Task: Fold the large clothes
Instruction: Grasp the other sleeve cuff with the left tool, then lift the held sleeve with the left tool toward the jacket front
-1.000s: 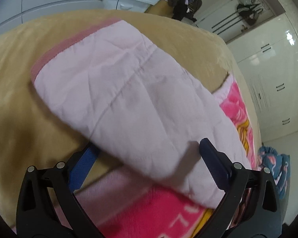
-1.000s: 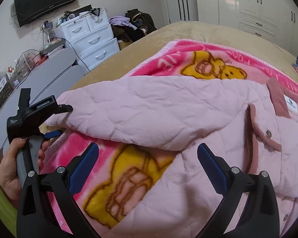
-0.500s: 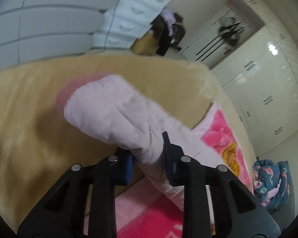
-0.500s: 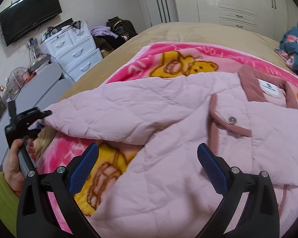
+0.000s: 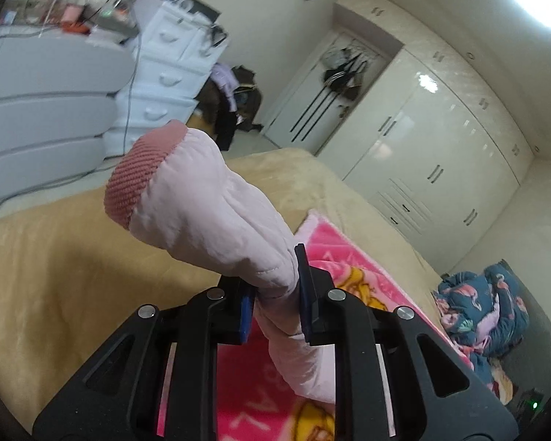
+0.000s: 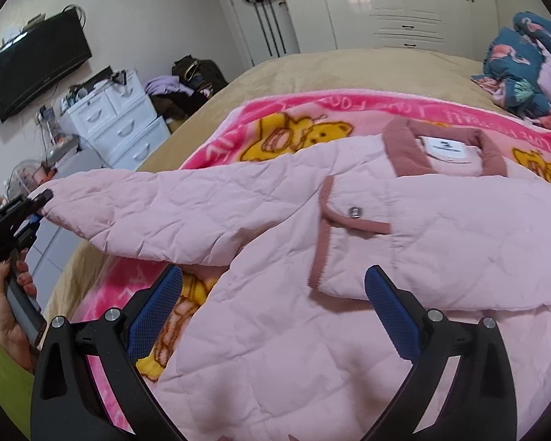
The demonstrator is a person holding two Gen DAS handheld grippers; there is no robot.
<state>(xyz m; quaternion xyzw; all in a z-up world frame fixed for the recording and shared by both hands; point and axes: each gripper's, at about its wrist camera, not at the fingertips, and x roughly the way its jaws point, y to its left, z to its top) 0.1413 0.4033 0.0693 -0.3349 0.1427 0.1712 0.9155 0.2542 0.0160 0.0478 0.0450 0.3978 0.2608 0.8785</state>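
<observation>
A pale pink quilted jacket (image 6: 404, 228) with a dusty-rose collar lies spread on a pink cartoon blanket (image 6: 275, 125) on the bed. My left gripper (image 5: 275, 303) is shut on the jacket's sleeve (image 5: 216, 213) near its ribbed rose cuff (image 5: 136, 176), and the sleeve is lifted off the bed. In the right wrist view that left gripper (image 6: 36, 202) shows at the far left, held by a hand, with the sleeve (image 6: 165, 213) stretched out toward it. My right gripper (image 6: 275, 312) hovers open over the jacket's front, nothing between its blue pads.
The bed has a tan cover (image 5: 55, 275). White drawers (image 6: 117, 125) and a wall TV (image 6: 36, 66) stand at the left, white wardrobes (image 6: 385, 0) behind. A blue patterned bundle (image 6: 532, 66) lies at the bed's far right corner. Clothes are piled on the floor (image 5: 231, 103).
My left gripper went from wide open to shut on the sleeve, then raised it off the bed. The right gripper slid across the jacket toward the collar, staying open.
</observation>
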